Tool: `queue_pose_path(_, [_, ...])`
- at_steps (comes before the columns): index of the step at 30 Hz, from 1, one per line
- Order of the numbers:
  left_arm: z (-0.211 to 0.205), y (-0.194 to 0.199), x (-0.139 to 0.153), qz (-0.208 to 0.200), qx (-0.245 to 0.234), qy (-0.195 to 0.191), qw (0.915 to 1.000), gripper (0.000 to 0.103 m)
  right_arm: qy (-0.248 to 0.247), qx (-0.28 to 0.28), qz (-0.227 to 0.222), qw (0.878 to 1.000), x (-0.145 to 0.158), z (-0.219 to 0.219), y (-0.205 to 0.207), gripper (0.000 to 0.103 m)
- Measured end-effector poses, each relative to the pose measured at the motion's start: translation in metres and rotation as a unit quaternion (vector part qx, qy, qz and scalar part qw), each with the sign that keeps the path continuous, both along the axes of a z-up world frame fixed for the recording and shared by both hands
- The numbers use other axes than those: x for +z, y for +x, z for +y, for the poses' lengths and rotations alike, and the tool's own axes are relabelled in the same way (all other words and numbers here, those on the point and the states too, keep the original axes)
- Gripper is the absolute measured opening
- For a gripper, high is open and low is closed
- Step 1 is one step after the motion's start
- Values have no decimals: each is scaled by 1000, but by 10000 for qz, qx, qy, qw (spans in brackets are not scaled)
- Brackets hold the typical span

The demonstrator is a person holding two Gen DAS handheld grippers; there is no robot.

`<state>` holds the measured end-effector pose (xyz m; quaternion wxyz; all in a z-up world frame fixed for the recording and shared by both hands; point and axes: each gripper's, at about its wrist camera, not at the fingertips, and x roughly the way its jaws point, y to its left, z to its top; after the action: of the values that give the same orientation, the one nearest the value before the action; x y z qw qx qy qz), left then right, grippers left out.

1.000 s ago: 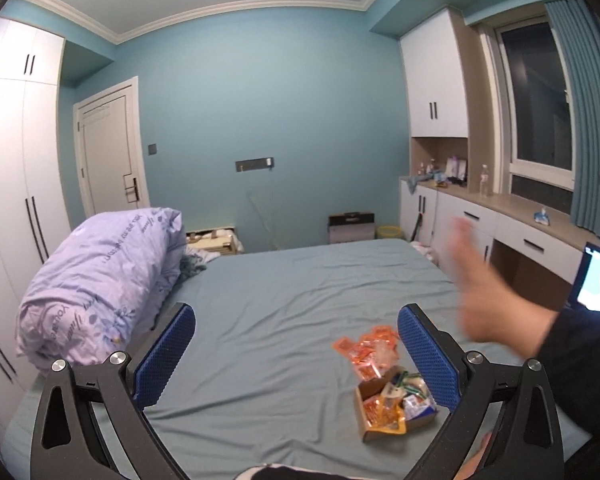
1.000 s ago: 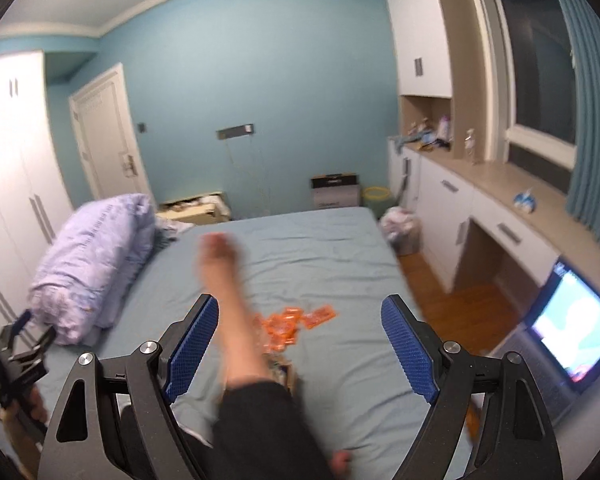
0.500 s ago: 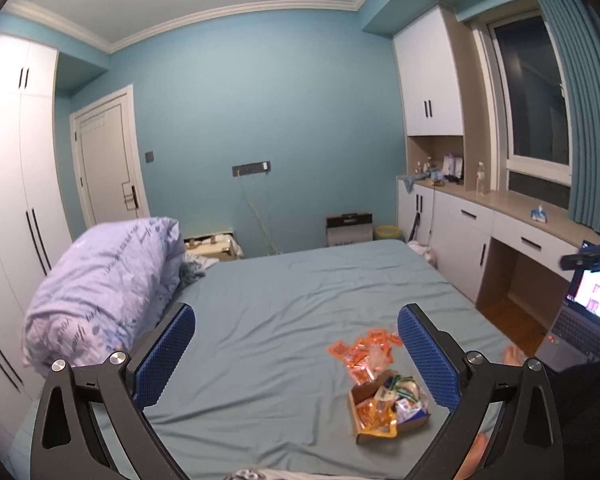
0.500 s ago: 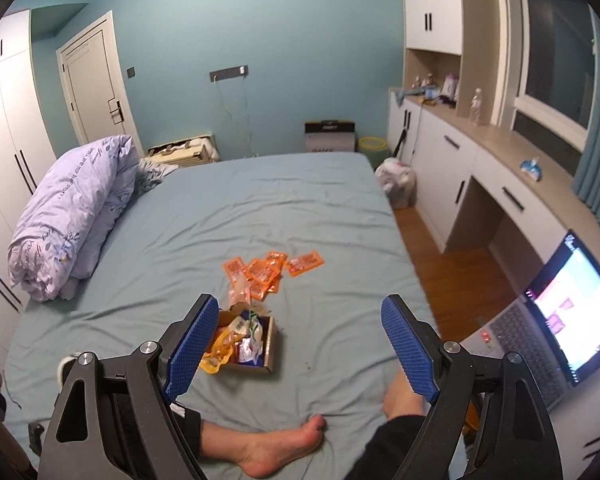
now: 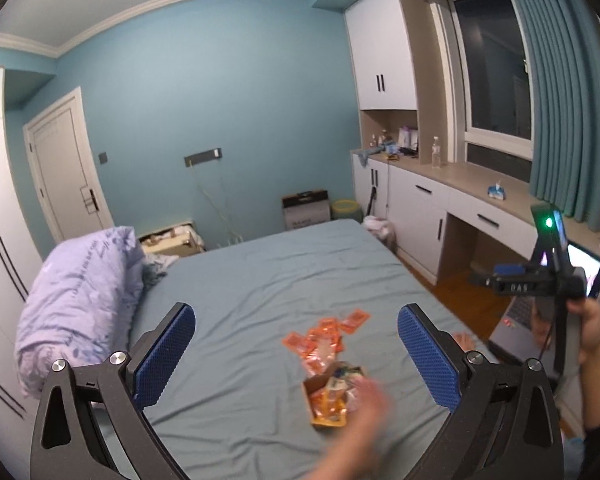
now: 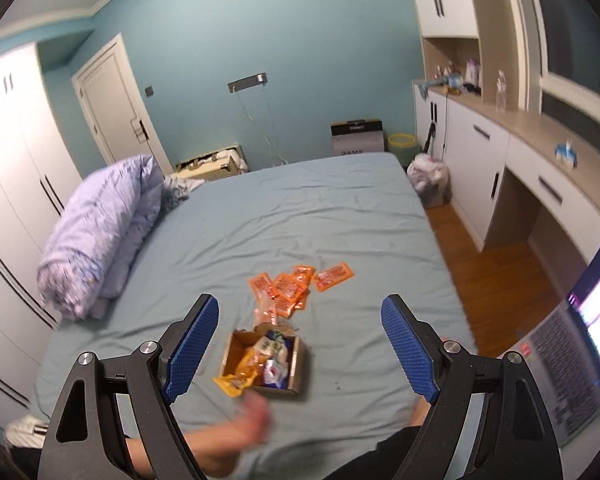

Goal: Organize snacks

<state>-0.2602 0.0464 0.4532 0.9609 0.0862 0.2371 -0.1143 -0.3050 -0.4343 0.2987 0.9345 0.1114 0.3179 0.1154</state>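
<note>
A small open cardboard box (image 6: 236,350) packed with snack packets lies on the blue-grey bed (image 6: 320,216). Just beyond it, several orange snack packets (image 6: 296,288) lie loose in a heap on the sheet. My right gripper (image 6: 300,348) hovers above the box, open and empty. My left gripper (image 5: 296,356) is also open and empty, high over the same box (image 5: 310,390) and orange packets (image 5: 324,336). A blurred bare foot (image 5: 360,412) sits at the box's near side. In the left wrist view, a hand holds the right gripper (image 5: 496,276) at the far right.
A rolled lilac duvet (image 6: 100,232) lies along the bed's left side. An open laptop (image 6: 596,312) stands right of the bed, by the white desk and cabinets (image 6: 520,160). Wooden floor (image 6: 480,264) shows between bed and desk. The person's foot (image 6: 236,428) and leg cross the near edge.
The left gripper has risen and the right one has sunk nearer the box. The foot has swung in beside the box. The right gripper now shows at the left wrist view's right edge.
</note>
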Motion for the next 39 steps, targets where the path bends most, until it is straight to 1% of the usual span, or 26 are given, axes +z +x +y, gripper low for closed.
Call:
queue_pose_path(2, [-3, 11, -1, 91, 19, -23, 10000, 103, 211, -28, 105, 9997, -8, -12, 0, 83])
queue_pose_path(3, [-4, 24, -3, 152, 44, -67, 9999, 103, 215, -69, 159, 9996, -11, -18, 1, 83])
queue_pose_path(5, [-3, 50, -12, 247, 145, -103, 9995, 103, 148, -65, 207, 9997, -10, -24, 5, 83])
queue_pose_path(8, [-2, 99, -33, 481, 317, 25, 9983, 103, 16, 3, 350, 9994, -2, -23, 23, 83])
queue_pose_path(11, [1, 170, -72, 1054, 462, 64, 9933, 103, -251, -78, 638, 9976, 6, -13, 61, 83])
queue_pose_path(12, [5, 200, -92, 1321, 502, 39, 9900, 103, -344, -82, 733, 9967, 6, -10, 75, 83])
queue_pose_path(13, [6, 217, -106, 1490, 531, 36, 9874, 103, -456, -102, 908, 9948, 1, -7, 95, 83])
queue_pose_path(15, [13, 265, -147, 1947, 620, 56, 9789, 103, -537, -129, 1204, 9912, -9, 2, 131, 83])
queue_pose_path(16, [16, 284, -165, 2137, 646, 104, 9747, 103, -563, -150, 1410, 9883, -21, 6, 155, 83])
queue_pose_path(17, [20, 310, -191, 2362, 688, 177, 9691, 103, -605, -159, 1565, 9857, -29, 14, 179, 83])
queue_pose_path(19, [22, 341, -226, 2612, 768, 297, 9618, 103, -801, -109, 1883, 9788, -56, 29, 227, 83])
queue_pose_path(20, [24, 358, -247, 2759, 810, 391, 9570, 103, -890, -24, 1962, 9765, -64, 38, 246, 83])
queue_pose_path(21, [26, 379, -275, 2973, 835, 499, 9498, 103, -1036, 131, 2045, 9733, -76, 51, 271, 83])
queue_pose_path(22, [26, 389, -290, 3088, 832, 535, 9460, 103, -1179, 265, 2120, 9698, -89, 64, 291, 83])
queue_pose_path(23, [28, 408, -317, 3295, 812, 582, 9389, 103, -1352, 470, 2231, 9642, -106, 83, 318, 83])
queue_pose_path(24, [26, 418, -334, 3421, 801, 617, 9342, 103, -1454, 647, 2311, 9598, -120, 95, 335, 83])
queue_pose_path(27, [18, 449, -393, 3821, 738, 681, 9186, 103, -1834, 1289, 2616, 9388, -171, 149, 392, 83])
queue_pose_path(28, [15, 458, -412, 3922, 707, 658, 9148, 103, -2014, 1508, 2701, 9294, -192, 173, 413, 83])
queue_pose_path(30, [10, 474, -451, 4115, 669, 624, 9068, 102, -2315, 1792, 2750, 9158, -223, 205, 438, 83])
queue_pose_path(33, [4, 493, -498, 4397, 620, 520, 8945, 98, -2813, 2178, 2764, 8927, -272, 254, 479, 83])
queue_pose_path(34, [3, 498, -507, 4459, 611, 479, 8917, 98, -2928, 2260, 2778, 8866, -287, 267, 492, 83])
queue_pose_path(36, [4, 505, -524, 4594, 605, 337, 8855, 98, -2969, 2363, 2831, 8808, -310, 286, 510, 83])
queue_pose_path(37, [5, 506, -529, 4632, 599, 267, 8838, 98, -2963, 2379, 2869, 8794, -319, 288, 509, 83])
queue_pose_path(39, [5, 506, -537, 4711, 605, 98, 8799, 98, -2897, 2416, 3065, 8739, -338, 295, 519, 83])
